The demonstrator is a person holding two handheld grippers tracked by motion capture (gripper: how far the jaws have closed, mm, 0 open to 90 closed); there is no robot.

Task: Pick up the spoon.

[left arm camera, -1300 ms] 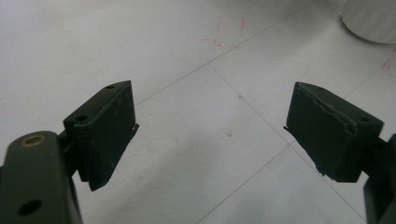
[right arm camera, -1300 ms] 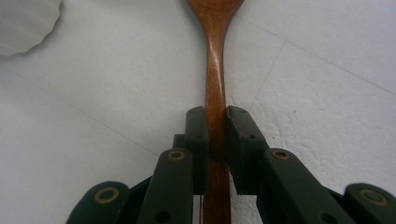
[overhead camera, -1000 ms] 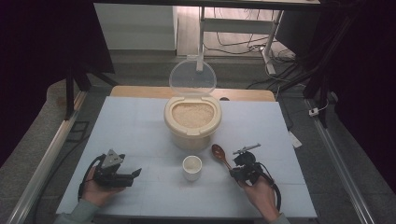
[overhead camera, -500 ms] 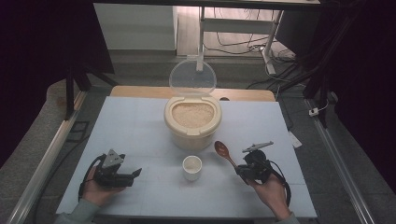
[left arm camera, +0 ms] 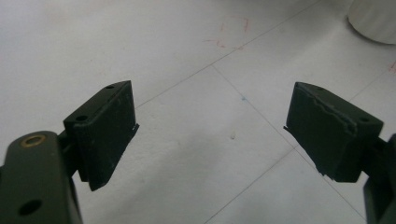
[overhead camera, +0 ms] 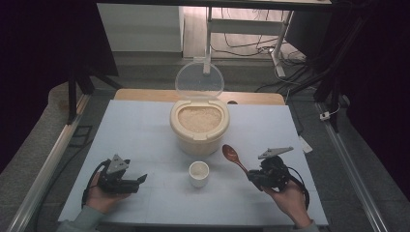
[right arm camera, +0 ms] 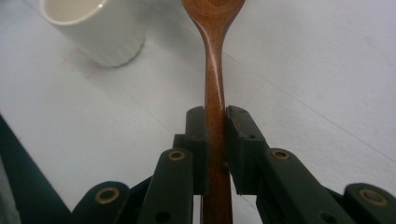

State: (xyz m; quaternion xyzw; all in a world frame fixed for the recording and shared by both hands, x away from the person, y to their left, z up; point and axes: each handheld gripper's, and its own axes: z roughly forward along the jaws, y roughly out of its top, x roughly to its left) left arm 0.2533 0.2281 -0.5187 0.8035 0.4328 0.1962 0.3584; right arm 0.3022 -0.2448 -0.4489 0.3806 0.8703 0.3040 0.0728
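At a pale blue table (overhead camera: 145, 125), the right gripper (overhead camera: 255, 176) pinches the handle of a wooden spoon (overhead camera: 234, 158) between its jaws, the bowl pointing up and away toward an open tub (overhead camera: 199, 126) filled with rice. A small white cup (overhead camera: 198, 173) stands in front of the tub, just left of the spoon and between the two grippers. The left gripper (overhead camera: 139, 180) rests low at the table's near left in the person's hand, its jaws spread wide over bare tabletop and holding nothing.
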